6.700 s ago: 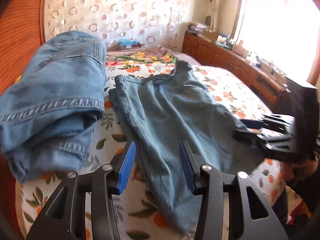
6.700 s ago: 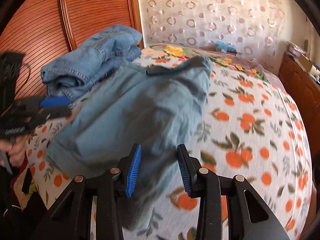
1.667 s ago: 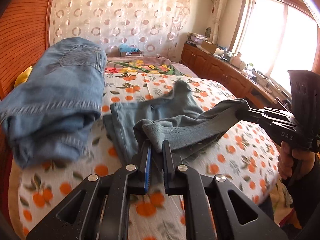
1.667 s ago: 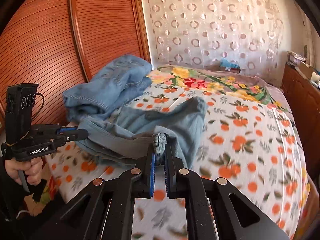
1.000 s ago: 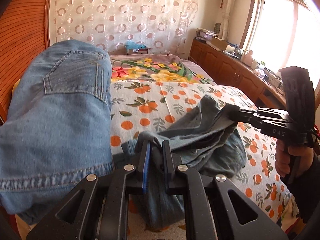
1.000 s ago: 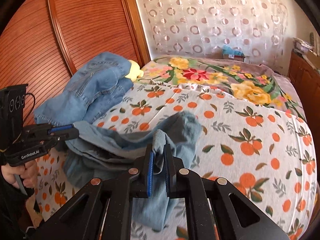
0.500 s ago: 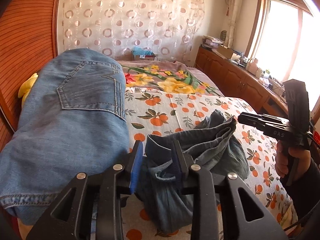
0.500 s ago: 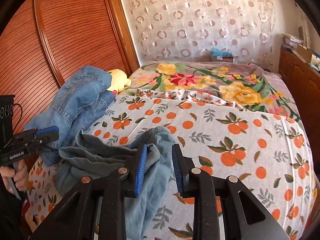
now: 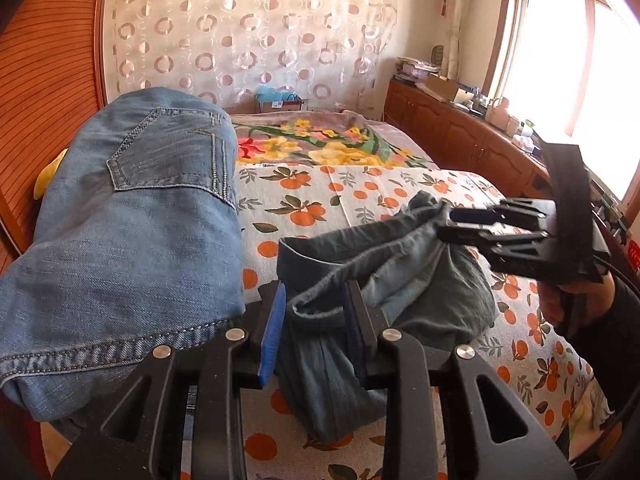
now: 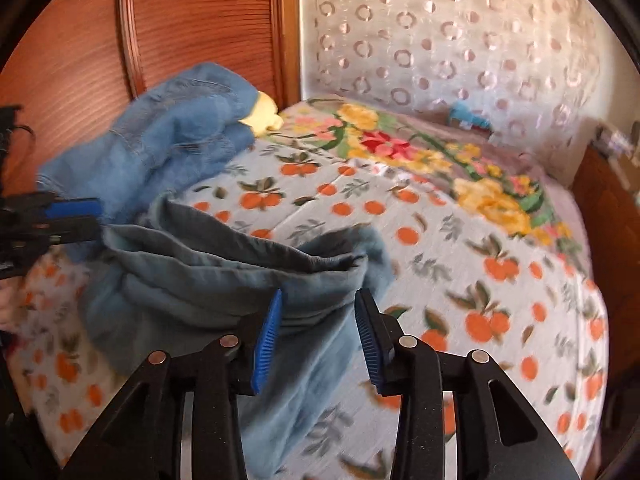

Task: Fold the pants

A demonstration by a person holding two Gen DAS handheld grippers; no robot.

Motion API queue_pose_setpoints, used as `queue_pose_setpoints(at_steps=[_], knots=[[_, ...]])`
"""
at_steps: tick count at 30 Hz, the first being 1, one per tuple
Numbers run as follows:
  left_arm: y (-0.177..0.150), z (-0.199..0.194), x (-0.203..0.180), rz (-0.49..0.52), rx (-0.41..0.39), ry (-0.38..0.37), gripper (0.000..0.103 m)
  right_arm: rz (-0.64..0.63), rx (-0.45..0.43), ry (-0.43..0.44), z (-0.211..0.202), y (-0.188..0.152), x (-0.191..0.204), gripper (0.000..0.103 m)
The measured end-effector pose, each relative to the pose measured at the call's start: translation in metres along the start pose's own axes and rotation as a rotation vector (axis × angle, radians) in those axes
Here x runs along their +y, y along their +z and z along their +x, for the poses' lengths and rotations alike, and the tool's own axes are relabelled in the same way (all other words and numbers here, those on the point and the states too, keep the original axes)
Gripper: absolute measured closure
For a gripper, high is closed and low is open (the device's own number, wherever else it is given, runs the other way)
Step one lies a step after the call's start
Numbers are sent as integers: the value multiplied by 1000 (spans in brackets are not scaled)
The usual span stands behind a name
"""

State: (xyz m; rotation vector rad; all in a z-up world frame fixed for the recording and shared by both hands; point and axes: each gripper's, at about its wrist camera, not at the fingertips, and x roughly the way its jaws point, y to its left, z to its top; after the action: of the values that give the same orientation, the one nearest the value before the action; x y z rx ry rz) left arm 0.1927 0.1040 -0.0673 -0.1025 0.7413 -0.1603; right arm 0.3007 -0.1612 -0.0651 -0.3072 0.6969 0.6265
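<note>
On the bed (image 9: pixel 360 200), two pants: grey pair (image 9: pixel 420 280), denim pair (image 9: pixel 140 220).

Landmark = grey-green pants (image 9: pixel 404 280), bunched near the bed's (image 9: pixel 360 196) front edge: to their right and beyond them the orange-print cover lies bare, w/ room to pass up to the floral blanket (image 9: pixel 320 144). Just left of the pants a tall denim pile (image 9: pixel 132 232) blocks that side, w/ the wooden wardrobe (image 10: pixel 192 28) close behind it. Right of the pants the right hand-held gripper (image 9: pixel 448 224) sits at their edge, and past the bed a low wooden cabinet (image 9: pixel 452 132) w/ clutter closes off that side.
</note>
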Motion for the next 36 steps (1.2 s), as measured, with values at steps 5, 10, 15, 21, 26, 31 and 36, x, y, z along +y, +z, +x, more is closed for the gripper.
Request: queue_pose_setpoints(at_steps=[5,10,15,21,26,31,36], knots=[[-1,4,-5,18,22,-8,72,84,-5,-63,6,1,-16,63],[-1,14,-14,57,50,-14,72,110,-2,-42,-1,-9,-21,63],[3,26,-17,94,83,7,72,124,-11,-18,-11,-16,-22,63],[2,40,-23,151,135,6,72,147,-18,4,-16,-22,-25,63],[2,45,-33,224,146,-6,90,151,-21,12,-15,-24,-23,63],[20,45,-33,242,108,29,97,155,-18,19,-14,-25,-24,63],[48,49,-27,242,67,77,97,158,-9,35,-12,-24,-23,63]])
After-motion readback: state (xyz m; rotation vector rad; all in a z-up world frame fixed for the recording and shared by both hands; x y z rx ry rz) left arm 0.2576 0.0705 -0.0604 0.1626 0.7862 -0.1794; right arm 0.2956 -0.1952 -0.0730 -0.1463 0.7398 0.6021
